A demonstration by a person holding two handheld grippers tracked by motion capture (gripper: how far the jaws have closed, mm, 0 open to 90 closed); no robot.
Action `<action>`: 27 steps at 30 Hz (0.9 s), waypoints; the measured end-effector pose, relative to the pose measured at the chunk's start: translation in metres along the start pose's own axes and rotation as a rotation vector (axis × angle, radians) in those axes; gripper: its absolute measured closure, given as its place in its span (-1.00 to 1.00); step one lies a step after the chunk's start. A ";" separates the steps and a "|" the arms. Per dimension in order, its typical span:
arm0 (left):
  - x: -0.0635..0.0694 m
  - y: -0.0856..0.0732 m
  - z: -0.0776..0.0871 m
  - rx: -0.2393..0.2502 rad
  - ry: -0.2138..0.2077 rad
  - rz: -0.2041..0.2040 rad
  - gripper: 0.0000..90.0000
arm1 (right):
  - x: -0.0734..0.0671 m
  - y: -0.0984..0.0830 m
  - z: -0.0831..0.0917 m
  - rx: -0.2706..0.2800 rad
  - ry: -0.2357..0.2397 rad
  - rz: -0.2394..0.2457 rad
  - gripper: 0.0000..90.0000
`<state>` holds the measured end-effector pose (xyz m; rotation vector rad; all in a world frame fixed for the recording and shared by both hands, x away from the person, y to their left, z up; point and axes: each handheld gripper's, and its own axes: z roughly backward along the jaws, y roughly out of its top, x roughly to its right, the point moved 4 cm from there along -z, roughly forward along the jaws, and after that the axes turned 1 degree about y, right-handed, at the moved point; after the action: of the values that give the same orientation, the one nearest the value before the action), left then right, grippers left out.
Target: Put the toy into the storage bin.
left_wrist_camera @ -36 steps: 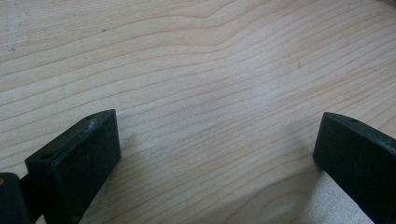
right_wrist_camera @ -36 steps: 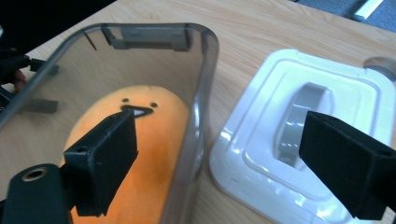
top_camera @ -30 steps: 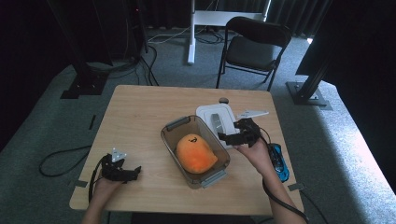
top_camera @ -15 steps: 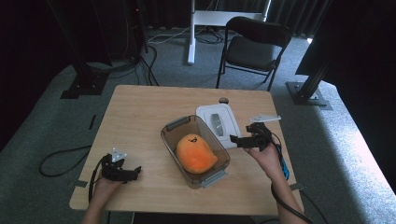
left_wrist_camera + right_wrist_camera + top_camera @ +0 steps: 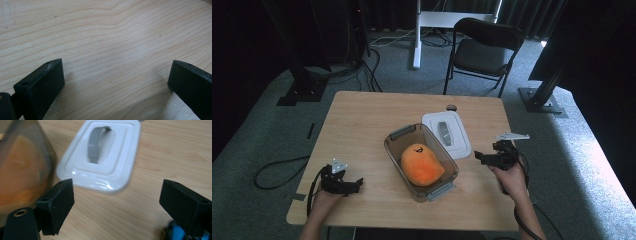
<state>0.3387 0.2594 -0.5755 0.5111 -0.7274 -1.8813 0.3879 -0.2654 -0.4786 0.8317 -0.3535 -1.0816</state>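
Note:
A clear plastic box [image 5: 393, 149] stands in the middle of the wooden table [image 5: 367, 120] with an orange plush toy [image 5: 421, 164] inside. Its white lid [image 5: 458, 146] with a grey handle [image 5: 444, 132] lies flat just behind and right of the box. My right gripper [image 5: 479, 157] hovers open right of the box, jaws pointing left. In the right gripper view the lid [image 5: 117, 152] lies ahead of the spread jaws, with the box wall [image 5: 25, 170] at the left. My left gripper [image 5: 355, 184] rests open near the front left; its jaws frame bare wood [image 5: 116, 62].
A small dark round object [image 5: 451, 107] sits on the table behind the lid. A blue item [image 5: 175, 233] lies by my right jaw. A black chair [image 5: 484, 50] stands beyond the table's far edge. Cables trail from both grippers.
My right gripper has drawn back from above the lid, moving right and toward the table's front. The lid, box and left gripper have stayed put.

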 end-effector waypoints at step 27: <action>0.000 0.000 0.000 0.000 0.000 0.000 -0.97 | 0.052 -0.053 0.017 -0.053 -0.175 -0.100 -0.73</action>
<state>0.3387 0.2593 -0.5755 0.5112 -0.7276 -1.8809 0.3668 -0.3298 -0.5138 0.7152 -0.4319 -1.2558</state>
